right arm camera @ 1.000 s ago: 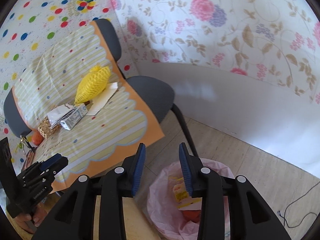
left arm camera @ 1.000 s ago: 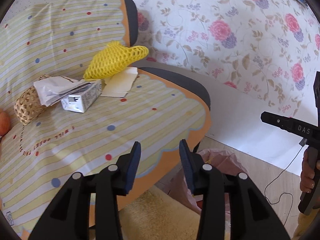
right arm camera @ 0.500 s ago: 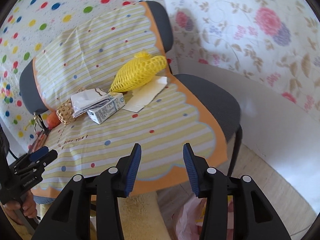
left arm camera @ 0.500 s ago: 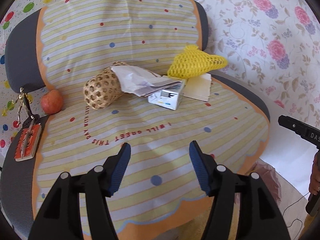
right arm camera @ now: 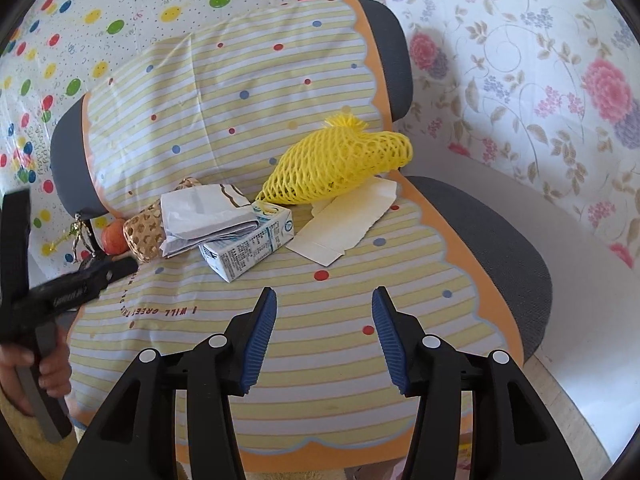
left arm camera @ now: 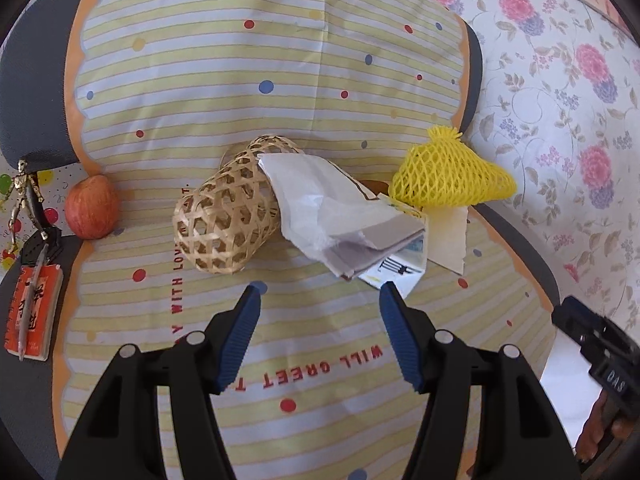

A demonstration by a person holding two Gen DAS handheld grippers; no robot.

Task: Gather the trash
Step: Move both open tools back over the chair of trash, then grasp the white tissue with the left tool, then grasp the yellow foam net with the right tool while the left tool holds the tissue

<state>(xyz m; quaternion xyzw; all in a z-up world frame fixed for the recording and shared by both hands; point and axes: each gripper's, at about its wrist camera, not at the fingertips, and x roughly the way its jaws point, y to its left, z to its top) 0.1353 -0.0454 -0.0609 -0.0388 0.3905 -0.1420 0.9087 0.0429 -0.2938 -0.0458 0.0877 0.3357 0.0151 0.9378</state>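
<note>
On the chair's striped cover (left arm camera: 280, 80) lie a crumpled white paper wrapper (left arm camera: 328, 204), a small milk carton (left arm camera: 400, 272) under it, a yellow foam net (left arm camera: 448, 176) and a flat cream card (left arm camera: 448, 236). My left gripper (left arm camera: 320, 300) is open and empty, just short of the wrapper and carton. My right gripper (right arm camera: 324, 304) is open and empty, above the seat in front of the carton (right arm camera: 248, 248), the wrapper (right arm camera: 204, 212), the net (right arm camera: 340, 164) and the card (right arm camera: 344, 224).
A woven bamboo tube (left arm camera: 228, 212) lies left of the wrapper, an apple (left arm camera: 92, 206) further left. An orange booklet with a keychain figure (left arm camera: 34, 320) sits at the seat's left edge. Floral wall (right arm camera: 540, 60) stands to the right.
Both grippers have swung from the pink trash bag on the floor up toward the chair seat and moved closer to the pile. Both have opened wider.
</note>
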